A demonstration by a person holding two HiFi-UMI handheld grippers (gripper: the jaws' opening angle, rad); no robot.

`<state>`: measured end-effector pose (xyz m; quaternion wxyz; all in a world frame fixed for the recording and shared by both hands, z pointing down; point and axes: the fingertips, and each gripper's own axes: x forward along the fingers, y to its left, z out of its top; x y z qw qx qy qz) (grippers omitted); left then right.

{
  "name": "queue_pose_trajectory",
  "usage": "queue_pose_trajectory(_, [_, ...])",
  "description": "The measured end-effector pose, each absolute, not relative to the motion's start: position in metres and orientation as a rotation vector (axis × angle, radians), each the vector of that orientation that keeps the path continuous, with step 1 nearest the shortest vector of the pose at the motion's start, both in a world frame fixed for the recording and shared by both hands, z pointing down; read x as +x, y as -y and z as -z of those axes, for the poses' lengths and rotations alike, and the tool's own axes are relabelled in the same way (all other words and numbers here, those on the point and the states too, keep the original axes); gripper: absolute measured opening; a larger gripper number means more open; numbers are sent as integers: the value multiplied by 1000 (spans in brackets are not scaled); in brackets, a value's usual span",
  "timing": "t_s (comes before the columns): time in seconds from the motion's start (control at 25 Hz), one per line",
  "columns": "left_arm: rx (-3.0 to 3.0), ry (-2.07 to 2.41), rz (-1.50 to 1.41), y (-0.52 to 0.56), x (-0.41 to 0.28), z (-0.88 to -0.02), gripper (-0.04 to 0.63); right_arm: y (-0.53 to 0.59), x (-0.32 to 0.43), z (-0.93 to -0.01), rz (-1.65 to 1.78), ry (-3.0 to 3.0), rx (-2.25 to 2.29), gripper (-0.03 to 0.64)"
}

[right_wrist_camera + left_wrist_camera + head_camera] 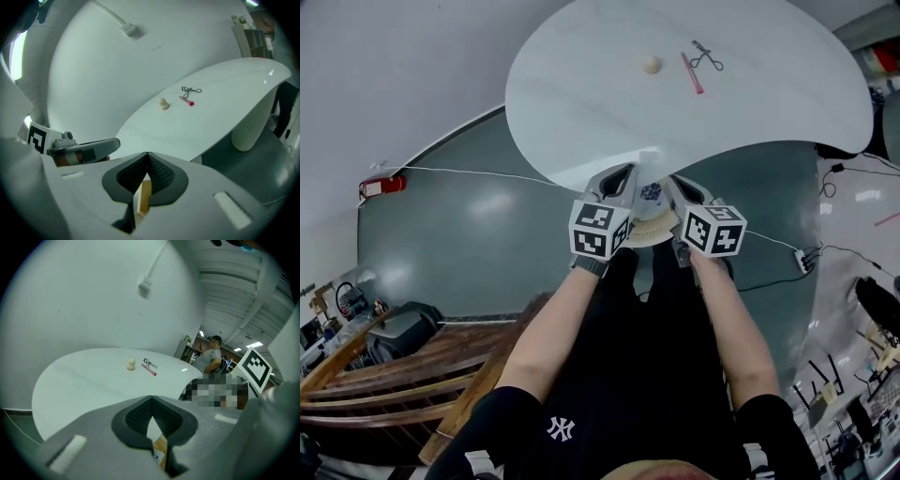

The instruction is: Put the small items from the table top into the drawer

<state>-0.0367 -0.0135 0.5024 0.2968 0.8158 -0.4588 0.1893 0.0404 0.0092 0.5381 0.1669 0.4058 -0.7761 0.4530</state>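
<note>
Three things await pickup near the white round table's (581,94) far edge: cream egg-shaped sponge (652,65), pink stick (692,73), black wire curler (707,56). Left gripper (623,178) and right gripper (677,185), fingers together and empty, likely must reach across, then open

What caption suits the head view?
Both shut, left tongs and right tongs near the white table; sponge, pink stick, curler beyond.

Left gripper (625,176), right gripper (677,186) side by side, jaws together.
</note>
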Motion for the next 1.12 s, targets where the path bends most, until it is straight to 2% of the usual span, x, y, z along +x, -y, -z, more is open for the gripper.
queue_pose_trajectory(0.88, [2068,1335,-347,124,-30,-510,0,162,28,-533,-894,2333,1044,28])
queue_pose_trajectory(1.12, [2038,1365,-324,149,-38,-519,0,197,19,-544,-843,2335,1026,69])
